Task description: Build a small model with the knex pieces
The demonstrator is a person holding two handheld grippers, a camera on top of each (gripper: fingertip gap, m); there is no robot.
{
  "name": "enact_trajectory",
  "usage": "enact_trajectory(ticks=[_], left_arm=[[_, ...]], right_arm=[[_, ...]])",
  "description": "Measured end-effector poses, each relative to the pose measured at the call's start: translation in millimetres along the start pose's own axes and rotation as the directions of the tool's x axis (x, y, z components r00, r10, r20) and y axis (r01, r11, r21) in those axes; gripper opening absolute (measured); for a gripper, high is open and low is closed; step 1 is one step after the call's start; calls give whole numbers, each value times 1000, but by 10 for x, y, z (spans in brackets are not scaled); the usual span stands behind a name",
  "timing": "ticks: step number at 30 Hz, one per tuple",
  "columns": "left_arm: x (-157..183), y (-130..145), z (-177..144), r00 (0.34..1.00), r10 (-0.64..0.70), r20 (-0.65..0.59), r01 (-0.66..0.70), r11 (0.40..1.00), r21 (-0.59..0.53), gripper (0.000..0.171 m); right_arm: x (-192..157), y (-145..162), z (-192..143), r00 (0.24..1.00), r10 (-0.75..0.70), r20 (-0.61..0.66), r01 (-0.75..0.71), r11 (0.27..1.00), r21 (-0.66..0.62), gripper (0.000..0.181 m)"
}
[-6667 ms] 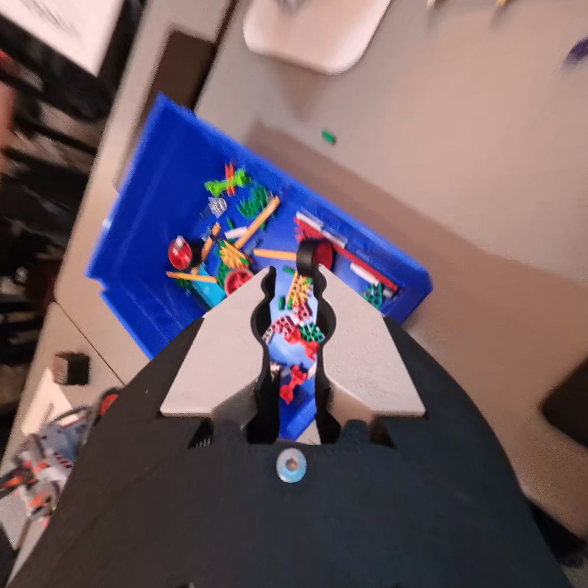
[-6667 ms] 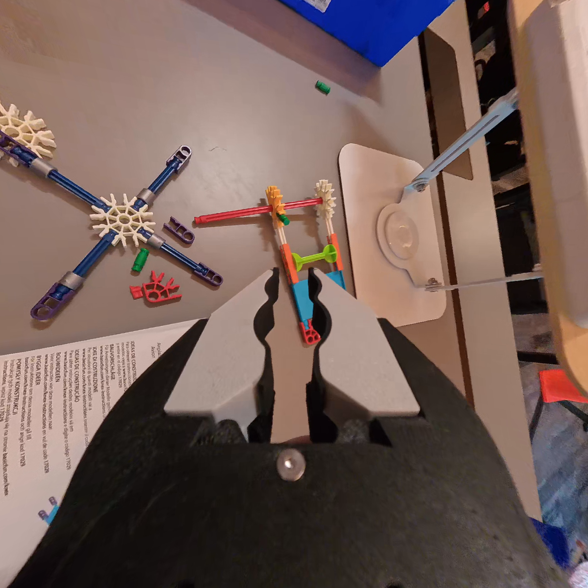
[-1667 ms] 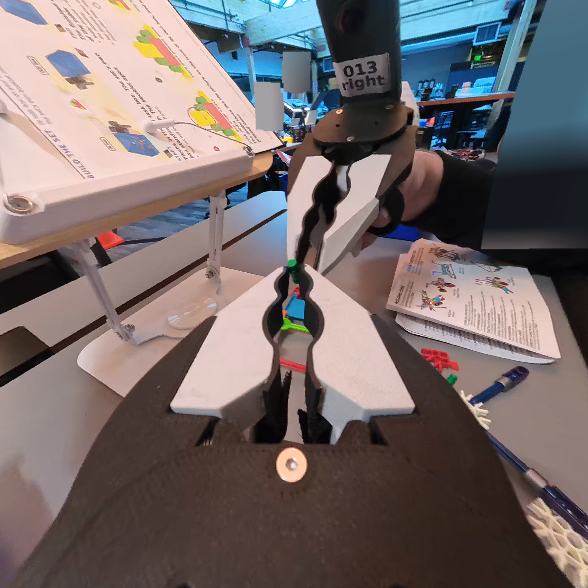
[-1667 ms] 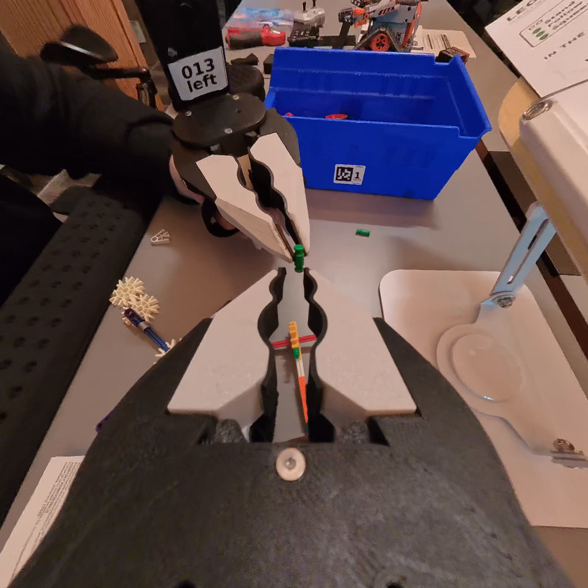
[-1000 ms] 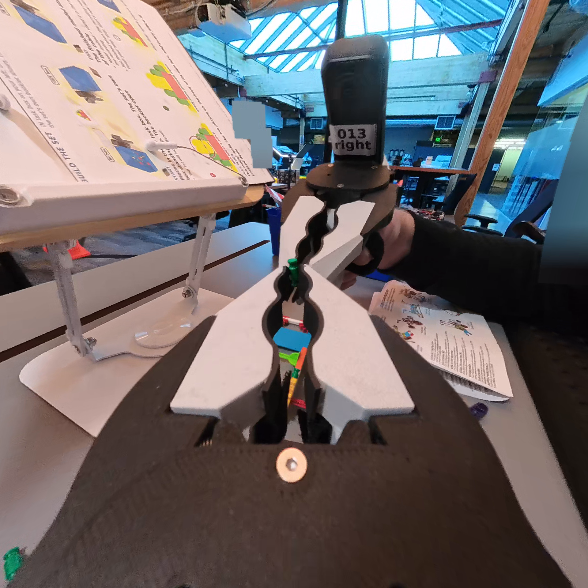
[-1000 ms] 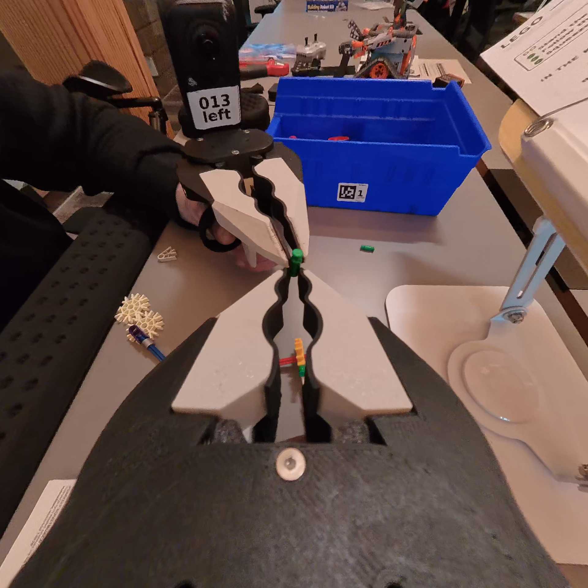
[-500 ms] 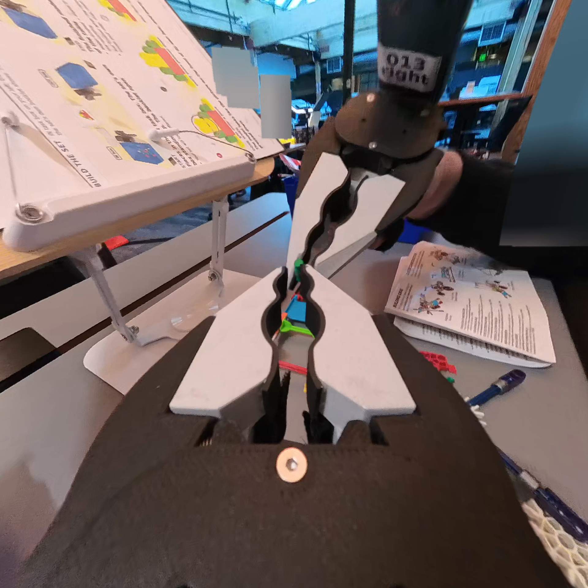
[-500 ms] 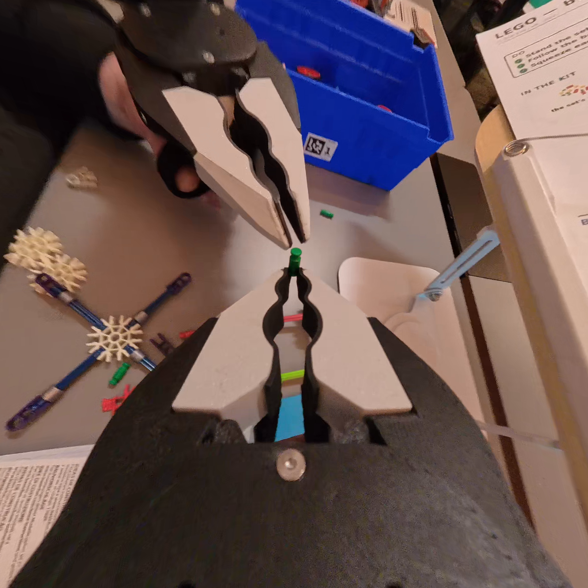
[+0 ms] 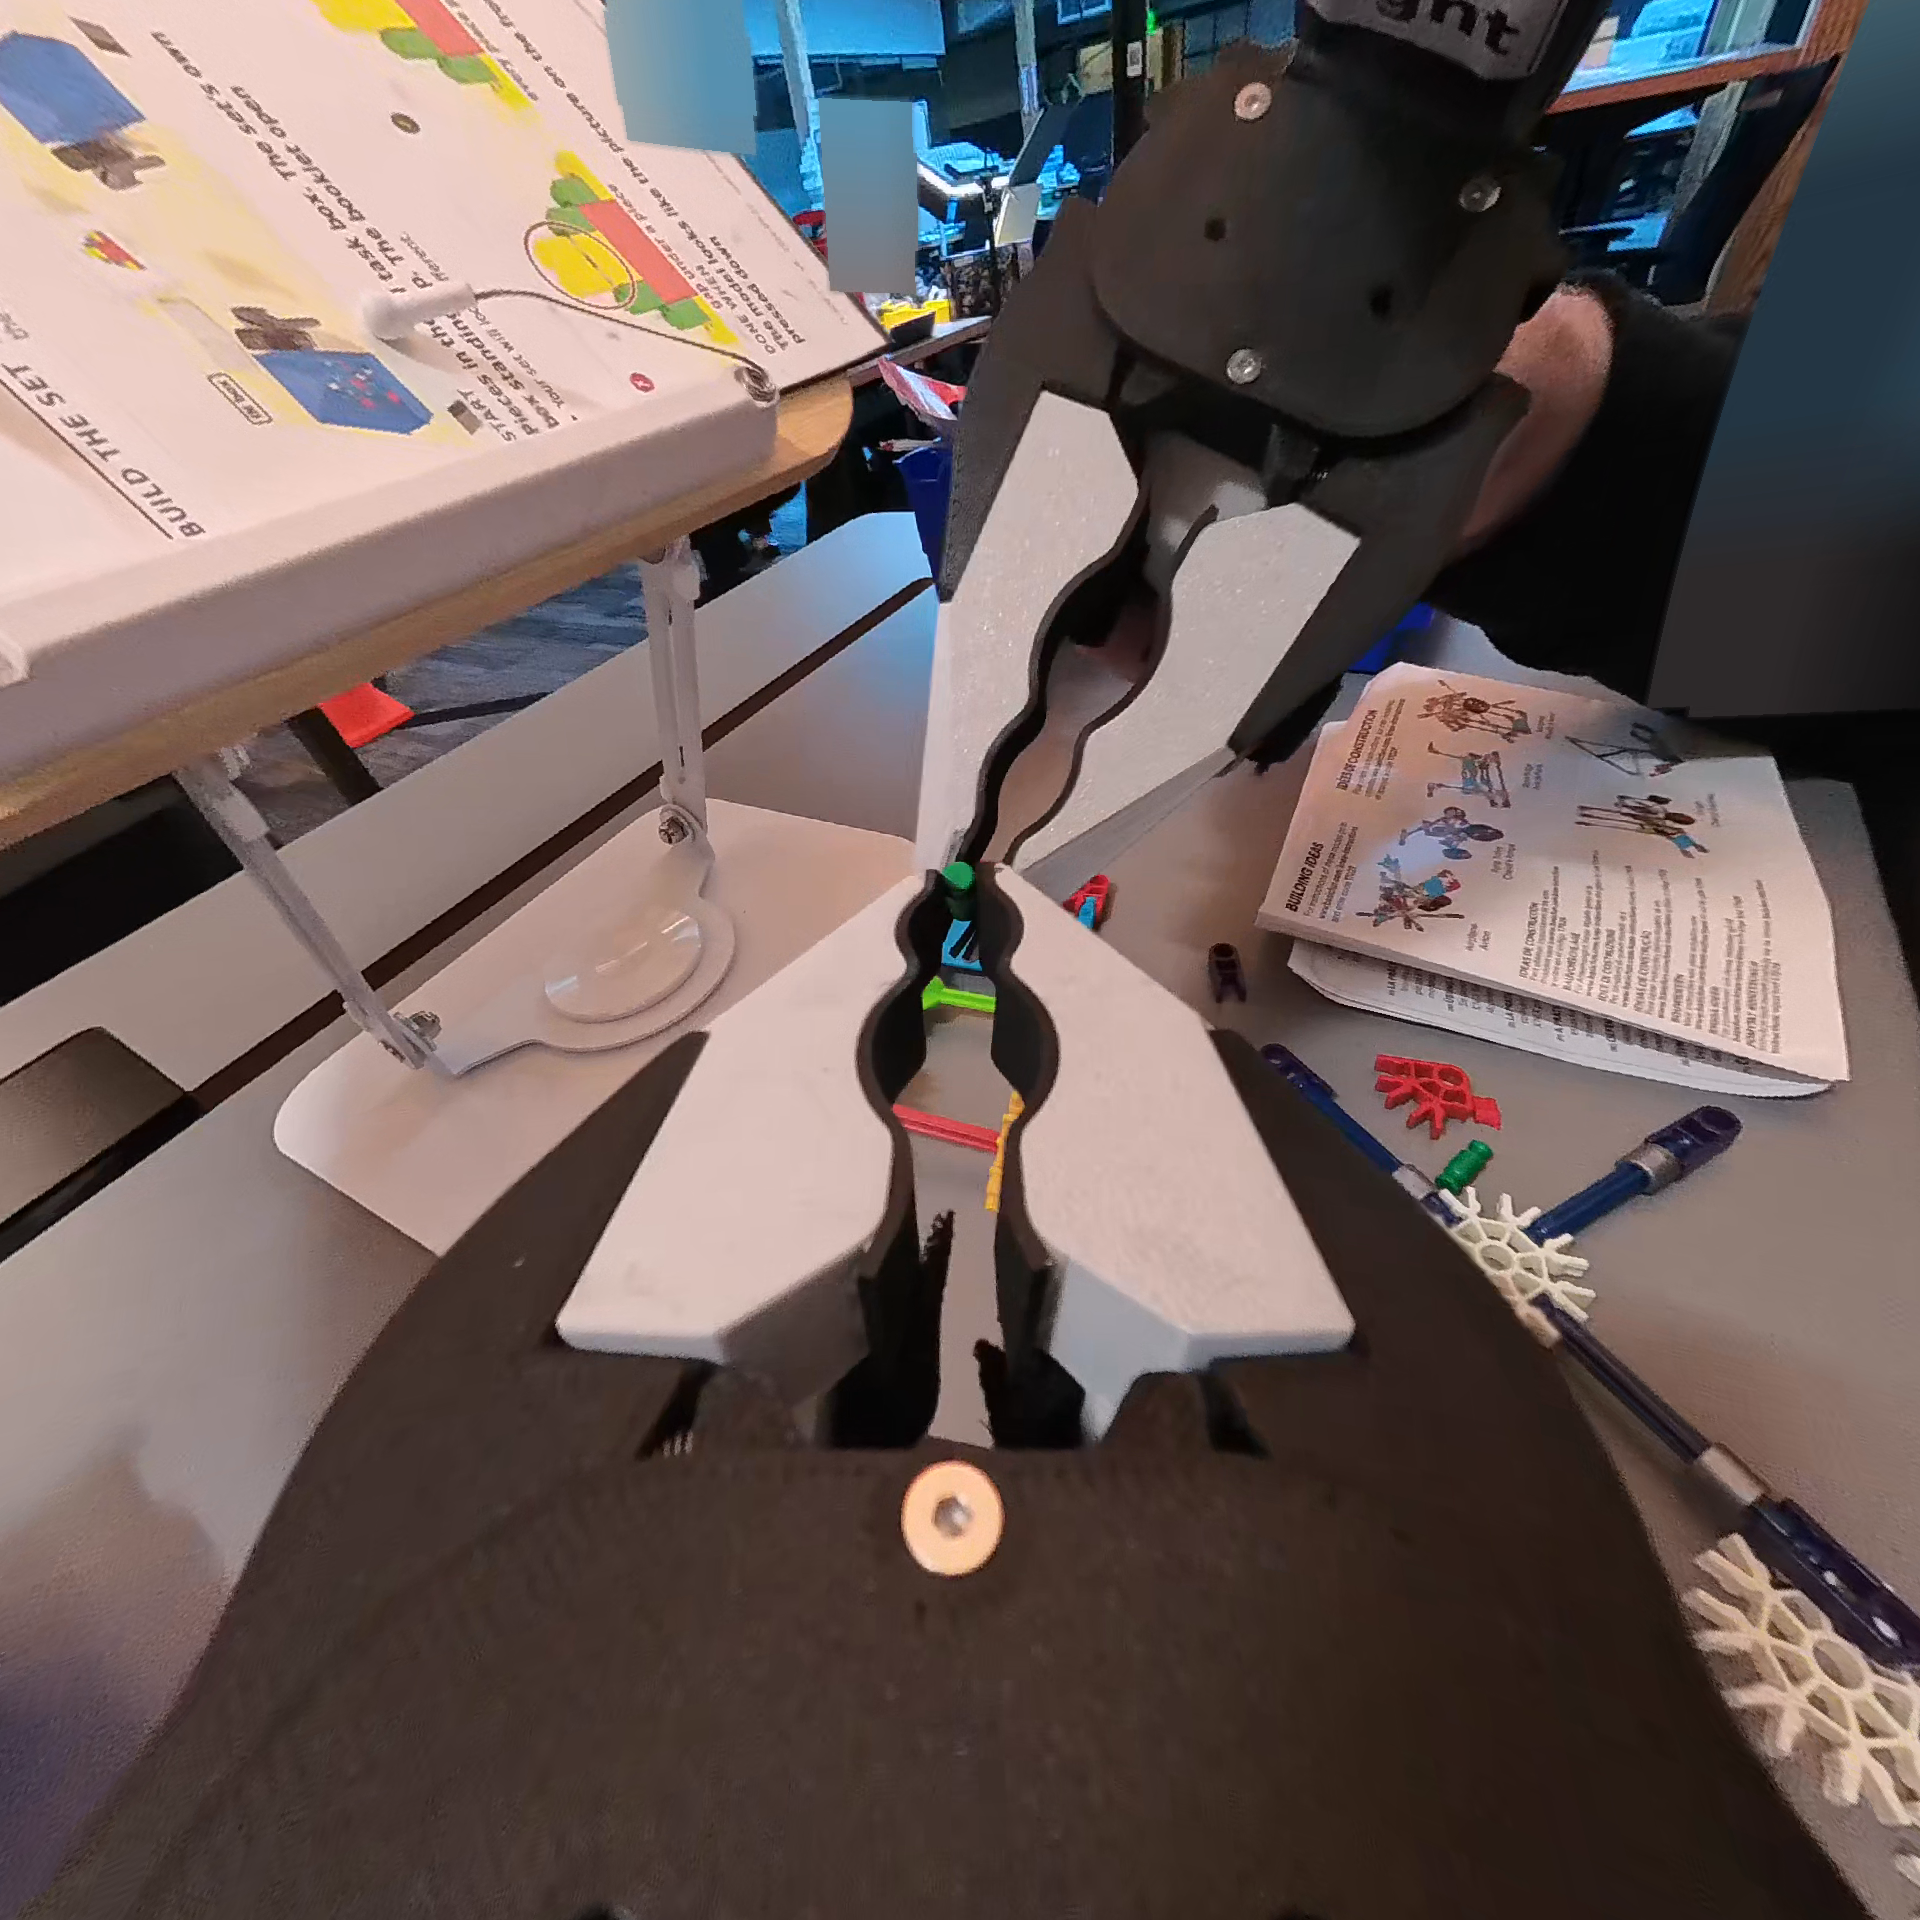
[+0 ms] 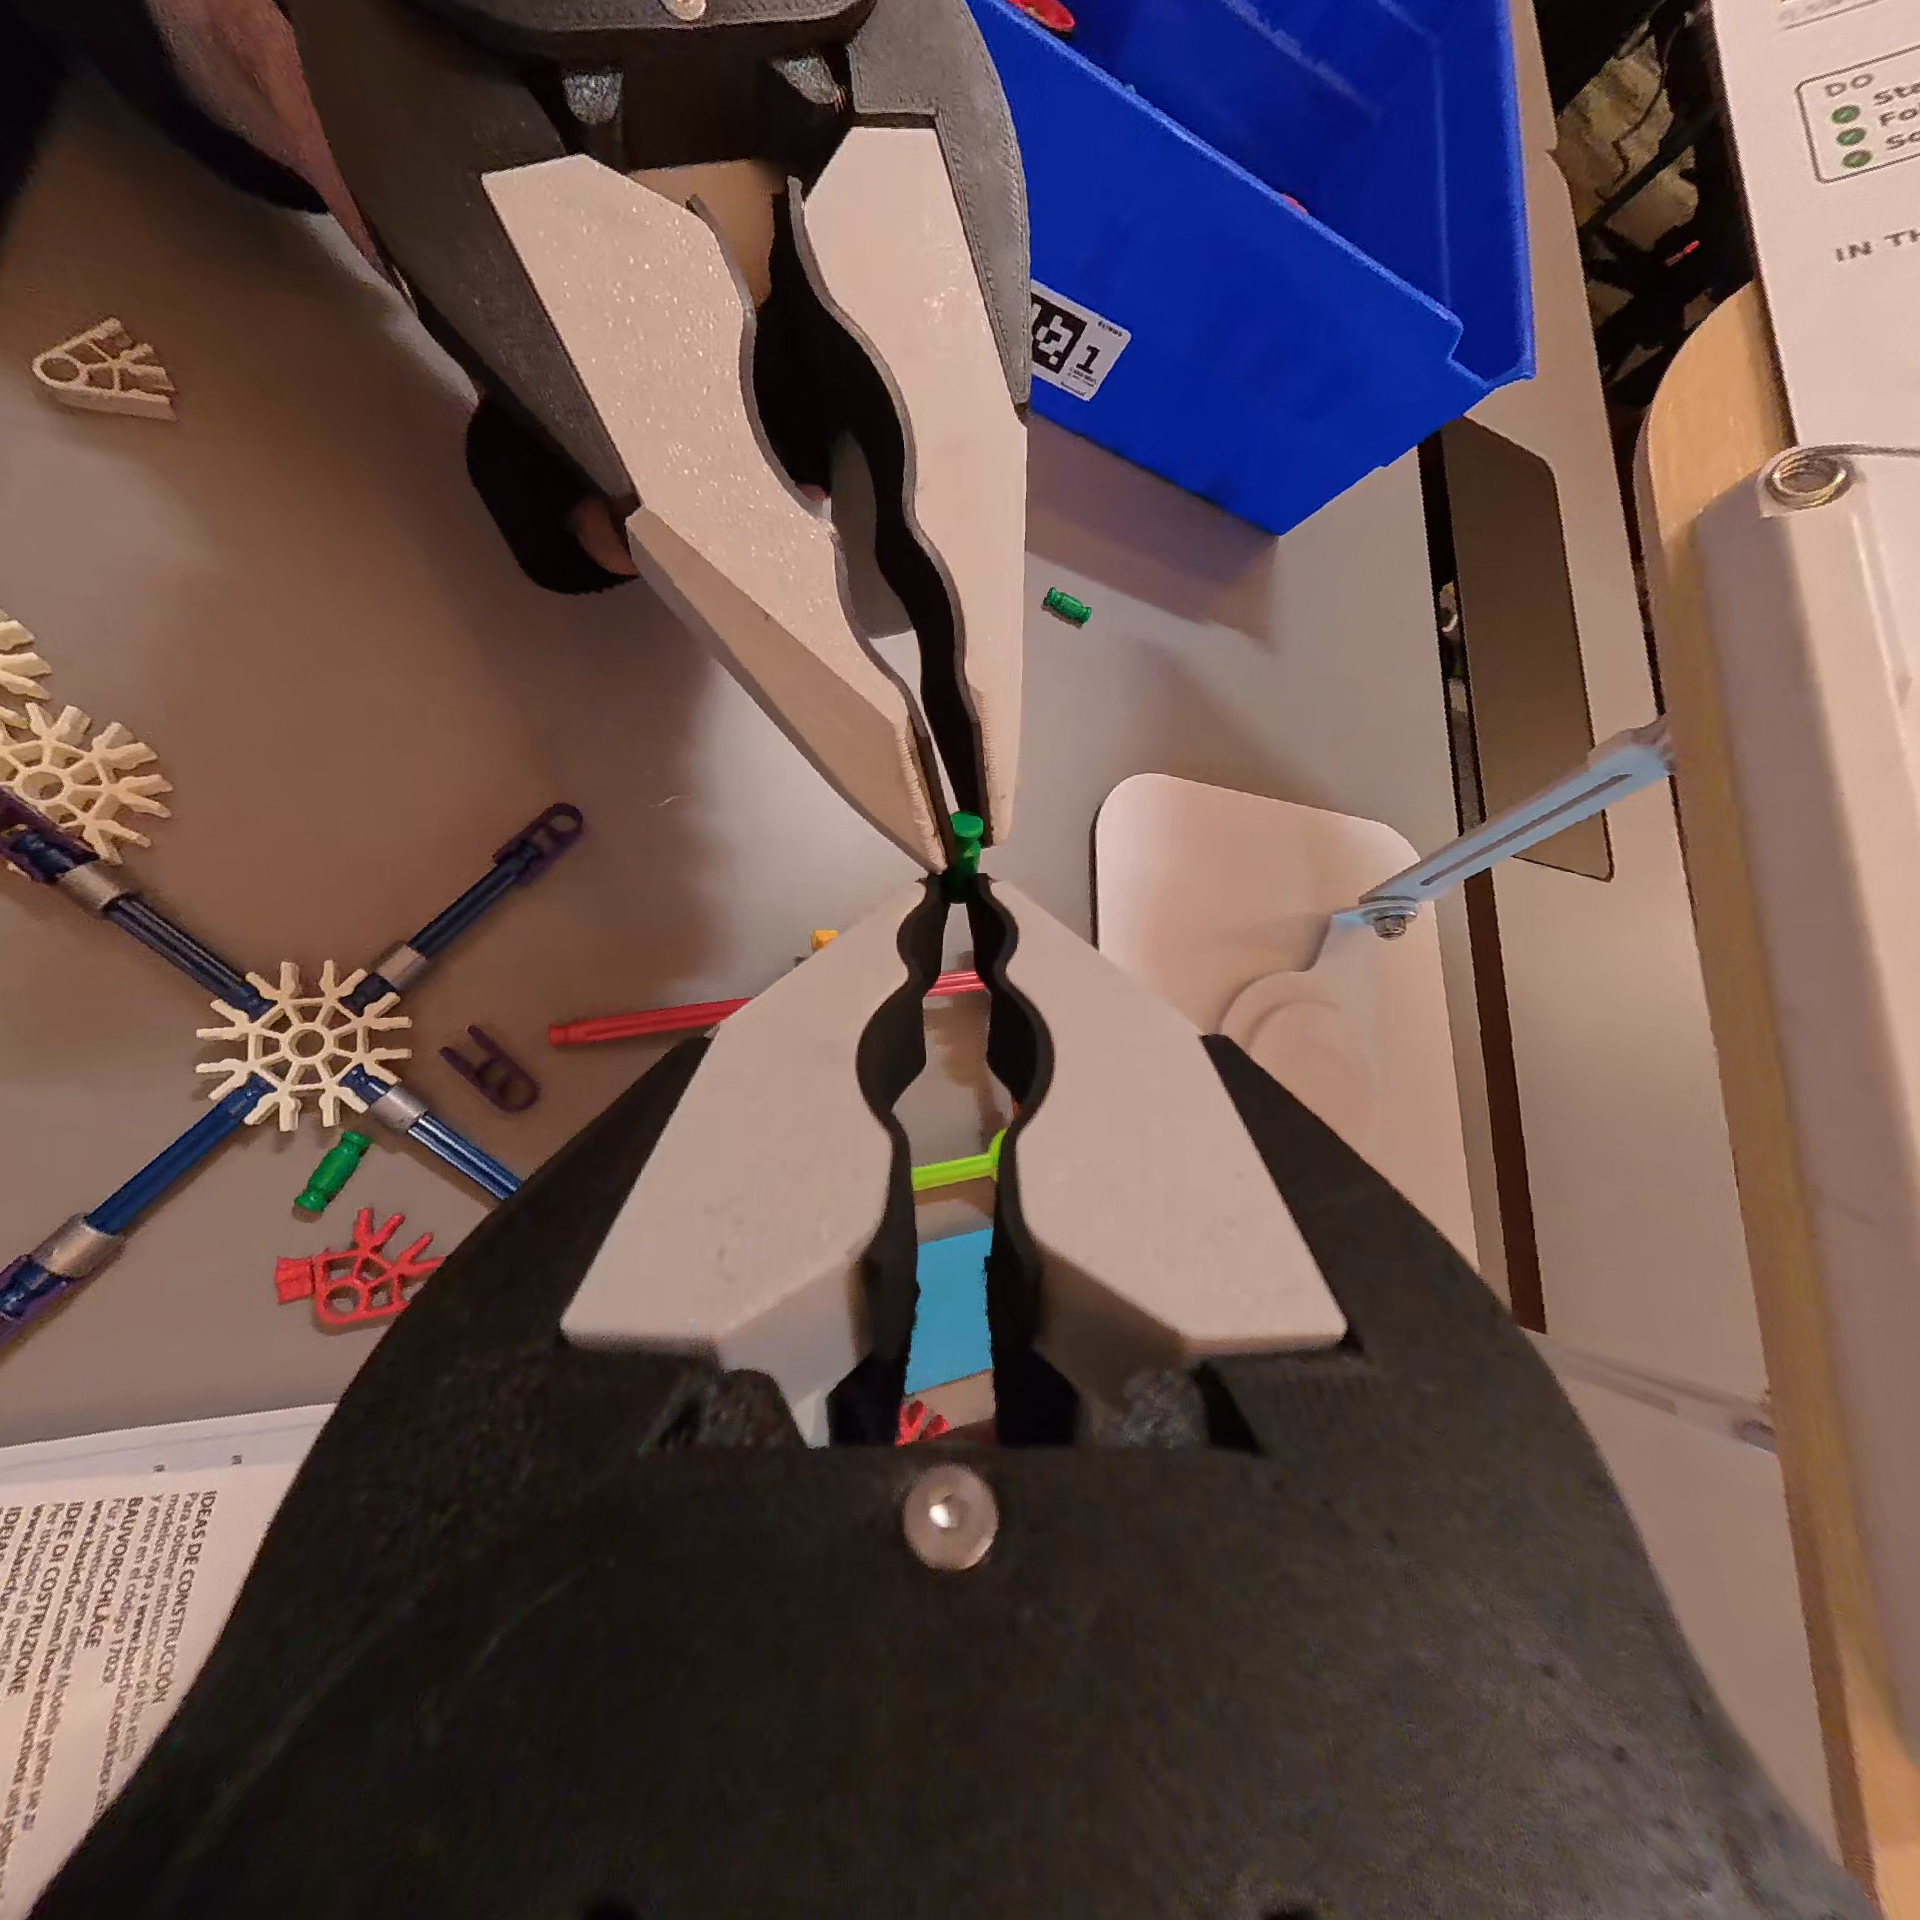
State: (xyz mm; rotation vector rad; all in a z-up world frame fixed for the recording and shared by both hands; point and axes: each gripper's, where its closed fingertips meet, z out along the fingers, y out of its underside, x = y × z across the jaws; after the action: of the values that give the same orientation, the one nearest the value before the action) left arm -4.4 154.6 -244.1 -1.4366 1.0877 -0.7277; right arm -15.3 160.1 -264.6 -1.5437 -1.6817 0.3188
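Observation:
A small green peg [image 9: 956, 881] is held in the air where my two grippers meet tip to tip. My right gripper [image 10: 956, 896] is shut on its lower end. My left gripper [image 9: 961, 885] comes in from the other side, and its nearly closed jaws pinch the peg's head [image 10: 966, 831]. In the left wrist view the right gripper [image 9: 977, 854] points down onto my tips. Below on the table lies a small toy frame with a blue panel [image 10: 951, 1320], a lime rod [image 10: 951, 1172] and a red rod [image 10: 644, 1023].
A blue bin [image 10: 1247, 312] stands behind the left gripper. A white stand base [image 10: 1247, 935] carries a tilted instruction board [image 9: 312, 312]. A cross of blue rods with white snowflake connectors [image 10: 301, 1044], a red connector [image 10: 353, 1278], loose green pegs [image 10: 1067, 605] and a booklet [image 9: 1558, 883] lie around. Both grippers' tips are close together, under 4 cm apart. The lime rod [image 10: 951, 1172] sits 11 cm or so from the ends of my right fingers.
Half a second ago the left gripper's tips were a little apart from the peg held by the right gripper. Now they have closed the gap and sit on the peg's head.

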Motion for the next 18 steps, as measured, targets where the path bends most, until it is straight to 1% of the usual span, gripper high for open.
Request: enact_trajectory(ticks=[2,5,11,14,16,18], left_arm=[[-1,-17,-7,1000,-17,-5,17,1000,10,4],[16,6,-3,999,-28,-24,28,1000,-6,4],[63,144,-19,997,-27,-68,20,995,-97,3],[132,240,-26,994,-25,-104,9,988,-152,3],[167,308,-42,992,-41,-123,19,984,-178,3],[185,413,-54,990,-55,-129,27,978,-205,3]], right_arm=[[-1,-13,-15,1000,21,17,-21,1000,20,2],[-19,10,-22,999,31,44,-32,999,20,2],[-109,80,58,997,14,71,-12,1000,-23,2],[-189,136,100,991,30,128,-28,999,-24,4],[-199,180,135,984,79,161,-77,997,-23,18],[-252,265,185,971,115,211,-110,993,-39,25]])
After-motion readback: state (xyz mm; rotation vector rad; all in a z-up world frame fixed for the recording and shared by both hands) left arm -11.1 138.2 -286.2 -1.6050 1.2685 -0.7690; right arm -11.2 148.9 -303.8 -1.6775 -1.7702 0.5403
